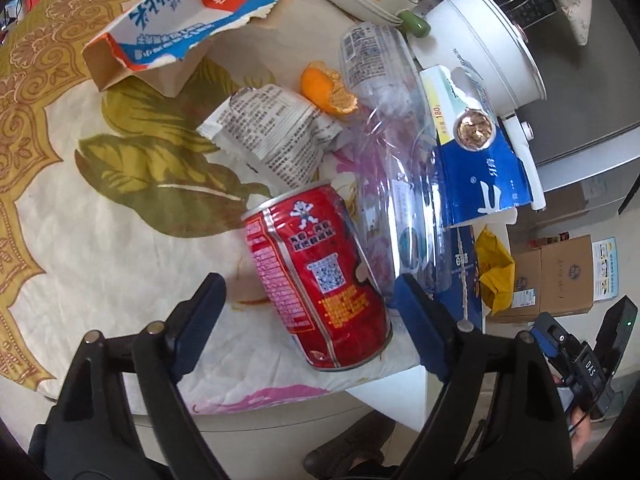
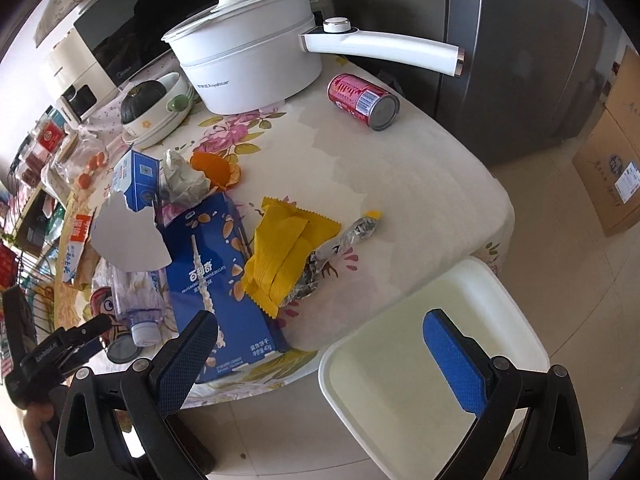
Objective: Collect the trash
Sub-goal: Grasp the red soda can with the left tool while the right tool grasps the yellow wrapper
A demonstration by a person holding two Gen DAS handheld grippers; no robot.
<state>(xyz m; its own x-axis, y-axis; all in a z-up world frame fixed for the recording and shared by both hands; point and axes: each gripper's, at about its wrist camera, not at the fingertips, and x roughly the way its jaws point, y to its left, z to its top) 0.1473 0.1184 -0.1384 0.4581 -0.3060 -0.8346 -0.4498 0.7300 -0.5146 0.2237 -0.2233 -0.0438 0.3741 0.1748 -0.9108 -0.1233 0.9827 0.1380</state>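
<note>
A dented red aluminium drink can is seen lying on its side on the floral tablecloth, between the spread fingers of the left gripper, untouched. At its 12 o'clock a crumpled white printed wrapper and orange peel are seen; at 2 o'clock a clear plastic bottle. The right gripper is held spread, nothing pinched; at its 11 o'clock a blue biscuit box and yellow wrapper, at 4 o'clock a white plastic stool
</note>
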